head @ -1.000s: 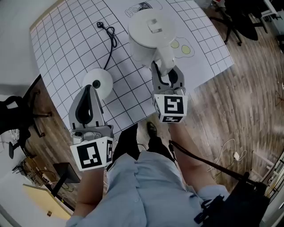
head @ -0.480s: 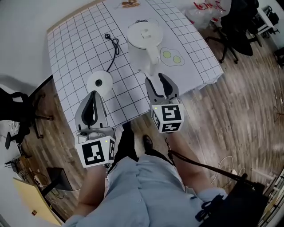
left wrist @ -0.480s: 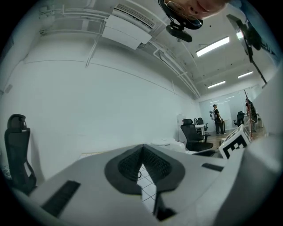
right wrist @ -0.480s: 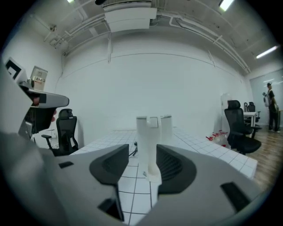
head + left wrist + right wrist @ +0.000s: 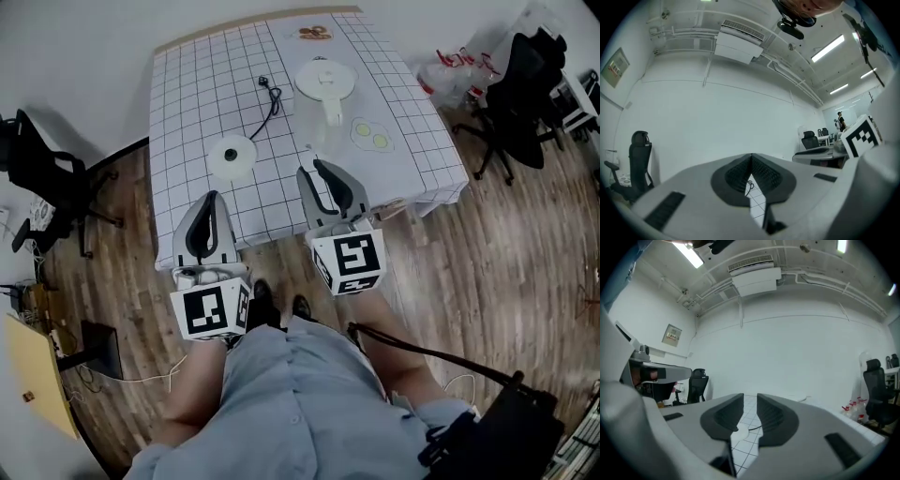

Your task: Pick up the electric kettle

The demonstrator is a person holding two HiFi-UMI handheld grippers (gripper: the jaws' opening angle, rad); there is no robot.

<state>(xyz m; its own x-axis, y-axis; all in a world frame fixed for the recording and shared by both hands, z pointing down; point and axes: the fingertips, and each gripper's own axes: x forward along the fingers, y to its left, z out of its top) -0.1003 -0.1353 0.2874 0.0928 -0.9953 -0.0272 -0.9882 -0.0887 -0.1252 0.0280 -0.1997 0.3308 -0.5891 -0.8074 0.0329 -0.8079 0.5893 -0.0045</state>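
Observation:
The white electric kettle point(image 5: 325, 82) stands on the grid-patterned table point(image 5: 187, 112), with its handle toward me. Its round white base point(image 5: 232, 156) lies to the left, and the black cord point(image 5: 265, 101) runs off behind it. My right gripper point(image 5: 313, 171) hovers over the near table edge, well short of the kettle. Its jaws are closing with a gap and nothing between them point(image 5: 750, 397). My left gripper point(image 5: 210, 195) is at the near edge below the base, its jaw tips together and empty point(image 5: 751, 157).
Black office chairs stand left point(image 5: 37, 169) and right point(image 5: 525, 75) of the table. A plastic bag point(image 5: 450, 70) lies on the wooden floor point(image 5: 487, 244) by the right corner. A fried-egg drawing point(image 5: 372, 134) is beside the kettle. A yellow board point(image 5: 37, 375) lies lower left.
Both grippers have drawn back from the kettle toward the table's near edge and risen. The right gripper, earlier at the kettle's handle, is now apart from it. The view takes in the whole table.

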